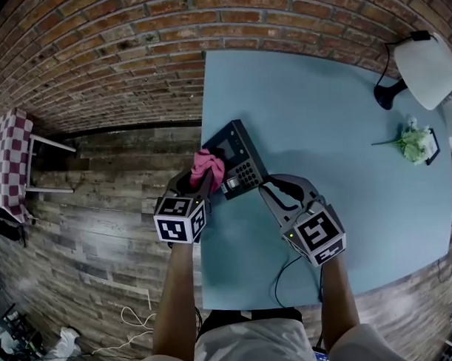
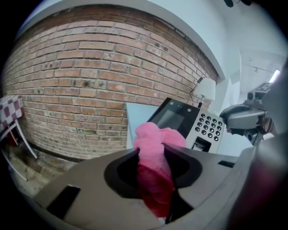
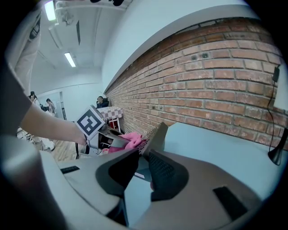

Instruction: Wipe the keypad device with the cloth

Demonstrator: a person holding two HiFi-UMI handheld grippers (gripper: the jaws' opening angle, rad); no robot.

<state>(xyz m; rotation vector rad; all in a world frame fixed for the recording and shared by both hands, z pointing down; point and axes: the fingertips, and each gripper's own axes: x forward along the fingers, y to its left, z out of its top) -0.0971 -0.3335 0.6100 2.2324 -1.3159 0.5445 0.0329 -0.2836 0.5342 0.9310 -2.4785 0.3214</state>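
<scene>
- My left hand-held gripper (image 1: 204,181) clamps the cloth (image 1: 208,166) against the keypad device's (image 1: 238,155) left edge.
- My right hand-held gripper (image 1: 269,186) pinches its corner on the desk (image 1: 320,121).
- Wiping seems barely begun.

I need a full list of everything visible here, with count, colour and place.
table: 1, light blue, centre
keypad device: 1, black and grey, table's left edge
cloth: 1, pink, at the device's left side
lamp: 1, white with black base, table's far right corner
flower sprig: 1, white and green, table's right side
small checked table: 1, red and white, floor at left
left hand-held gripper: 1, grey, shut on the cloth
right hand-held gripper: 1, grey, gripping the device's near end
</scene>
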